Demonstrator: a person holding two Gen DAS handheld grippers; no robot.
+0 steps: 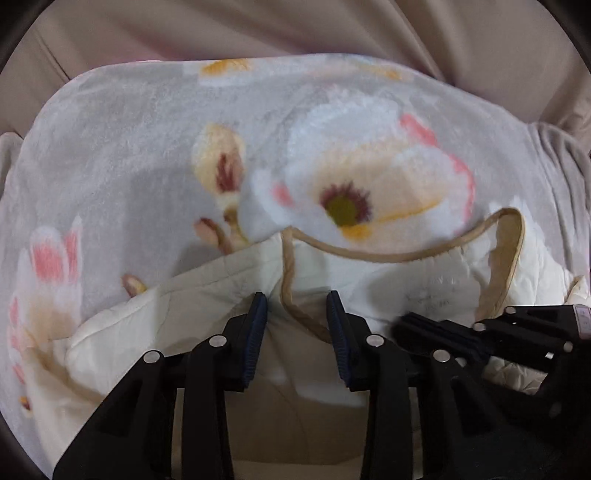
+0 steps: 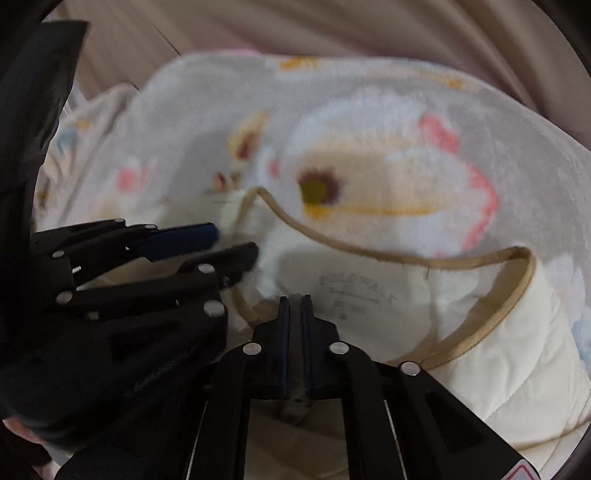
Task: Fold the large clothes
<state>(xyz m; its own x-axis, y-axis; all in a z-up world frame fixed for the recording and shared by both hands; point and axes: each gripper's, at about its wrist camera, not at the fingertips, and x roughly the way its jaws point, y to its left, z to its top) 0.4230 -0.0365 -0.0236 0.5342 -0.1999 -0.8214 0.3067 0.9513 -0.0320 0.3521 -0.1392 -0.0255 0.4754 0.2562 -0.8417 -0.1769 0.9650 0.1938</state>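
A cream quilted garment (image 1: 207, 295) with tan-trimmed neckline (image 1: 369, 254) lies on a grey floral blanket (image 1: 129, 147). It also shows in the right wrist view (image 2: 517, 332), its printed neck label (image 2: 354, 295) facing up. My left gripper (image 1: 297, 314) is open, its jaws on either side of the tan collar edge. My right gripper (image 2: 295, 306) is shut on the garment's fabric just below the label. The right gripper also shows at the right of the left wrist view (image 1: 417, 328). The left gripper shows at the left of the right wrist view (image 2: 232, 243).
The floral blanket (image 2: 406, 129) covers a beige surface (image 1: 332, 26) that shows behind it. A grey gathered cloth (image 1: 561, 158) lies at the right edge.
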